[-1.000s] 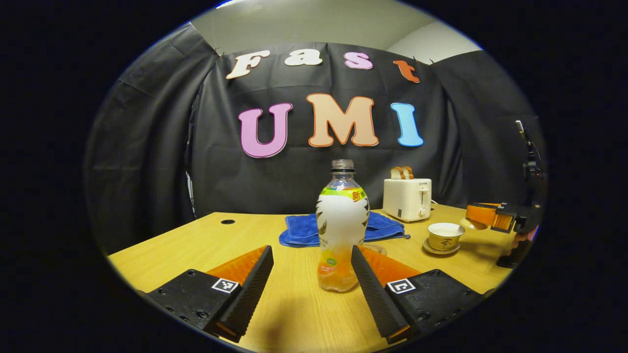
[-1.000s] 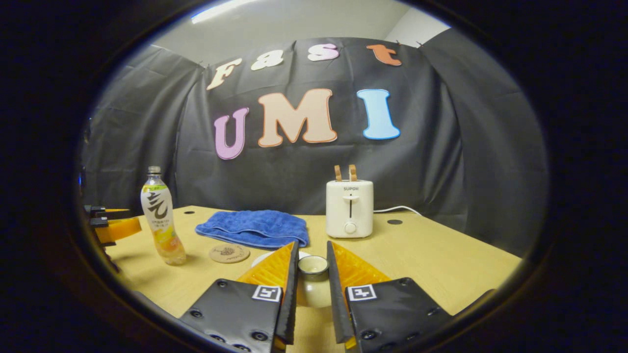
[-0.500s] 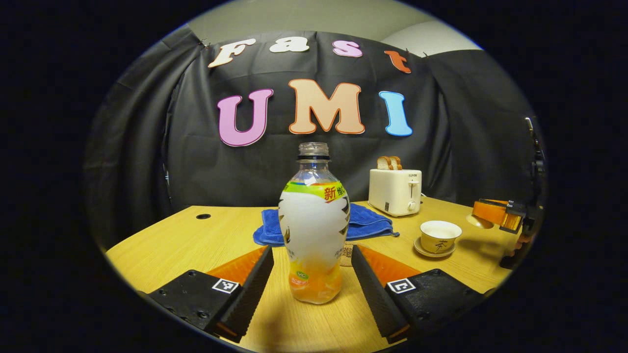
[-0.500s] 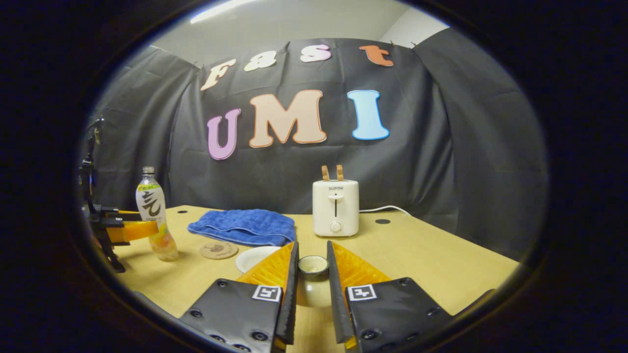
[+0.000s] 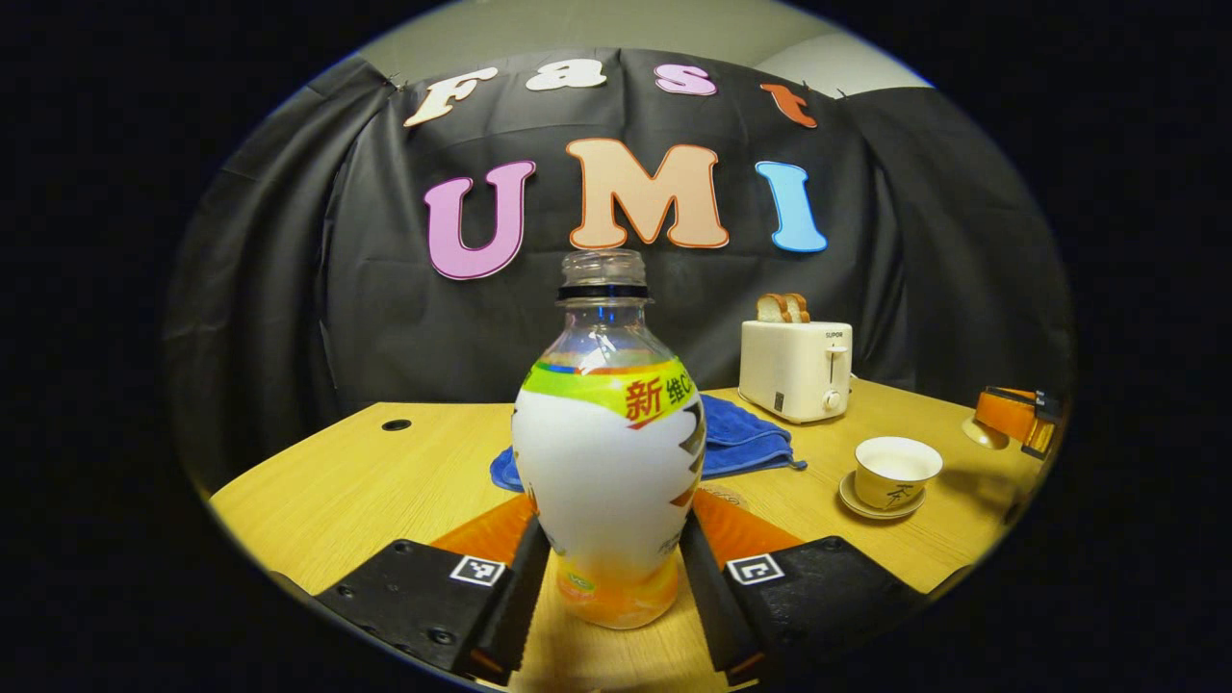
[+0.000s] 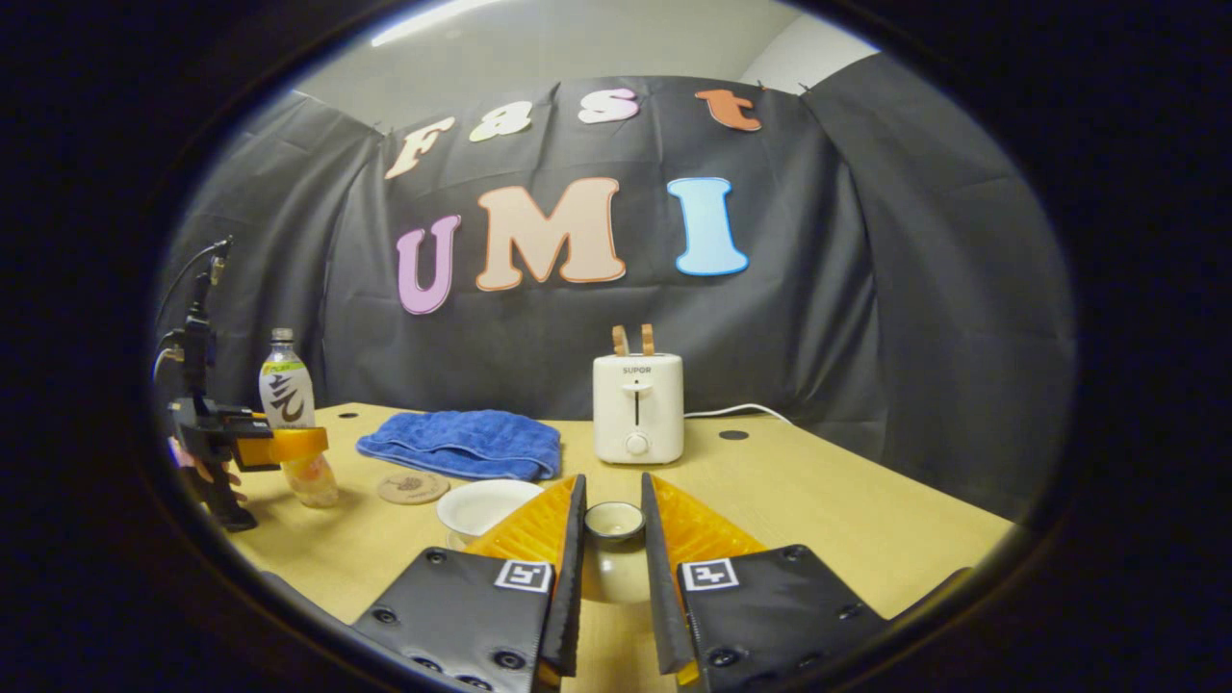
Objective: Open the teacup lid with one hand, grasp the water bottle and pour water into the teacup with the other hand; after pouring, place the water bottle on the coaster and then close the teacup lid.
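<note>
We have the water bottle [image 5: 608, 452] upright on the table [image 5: 366, 472] between the left gripper [image 5: 608, 597] fingers, contact unclear, while the right gripper [image 6: 613, 568] clamps the teacup lid [image 6: 614, 525] beside the open teacup [image 5: 895, 470] off right.

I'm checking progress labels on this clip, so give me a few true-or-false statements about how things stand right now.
1. The teacup has no lid on it. True.
2. The right gripper is shut on the lid. True.
3. The water bottle stands on the coaster. False: it stands on the table, beside the coaster.
4. The left gripper is wide open, far from the bottle. False: its fingers flank the bottle closely.
5. The toaster is empty. False: toast sticks out.
</note>
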Available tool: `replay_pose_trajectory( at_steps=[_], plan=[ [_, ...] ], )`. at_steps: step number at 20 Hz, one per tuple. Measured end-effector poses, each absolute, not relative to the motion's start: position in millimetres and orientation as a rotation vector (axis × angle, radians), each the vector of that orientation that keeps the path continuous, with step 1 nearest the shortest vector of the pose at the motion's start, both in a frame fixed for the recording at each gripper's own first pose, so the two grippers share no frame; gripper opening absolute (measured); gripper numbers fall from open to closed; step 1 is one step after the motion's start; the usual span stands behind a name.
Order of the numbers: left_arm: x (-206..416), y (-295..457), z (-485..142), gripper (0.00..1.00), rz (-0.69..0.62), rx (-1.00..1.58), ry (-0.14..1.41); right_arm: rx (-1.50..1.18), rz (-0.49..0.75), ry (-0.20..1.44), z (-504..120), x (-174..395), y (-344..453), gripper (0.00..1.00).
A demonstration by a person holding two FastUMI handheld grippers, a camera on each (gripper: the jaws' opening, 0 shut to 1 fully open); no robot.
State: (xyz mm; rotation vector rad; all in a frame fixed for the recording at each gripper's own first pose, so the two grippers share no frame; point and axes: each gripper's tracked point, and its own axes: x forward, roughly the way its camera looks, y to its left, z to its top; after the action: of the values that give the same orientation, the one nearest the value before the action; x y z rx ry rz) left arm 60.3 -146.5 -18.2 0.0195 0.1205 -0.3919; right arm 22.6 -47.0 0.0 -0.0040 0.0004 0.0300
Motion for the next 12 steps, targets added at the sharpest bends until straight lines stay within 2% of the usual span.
replay_pose_trajectory(
  at_steps=[8,12],
  plan=[
    [56,-169,-18,0.57,-0.428,0.109,0.131,-0.005,0.004,0.001,1,19,-67,0.34],
    [59,-179,4,0.56,-0.418,0.354,0.059,-0.006,0.013,0.001,2,19,-71,0.34]
  ],
)
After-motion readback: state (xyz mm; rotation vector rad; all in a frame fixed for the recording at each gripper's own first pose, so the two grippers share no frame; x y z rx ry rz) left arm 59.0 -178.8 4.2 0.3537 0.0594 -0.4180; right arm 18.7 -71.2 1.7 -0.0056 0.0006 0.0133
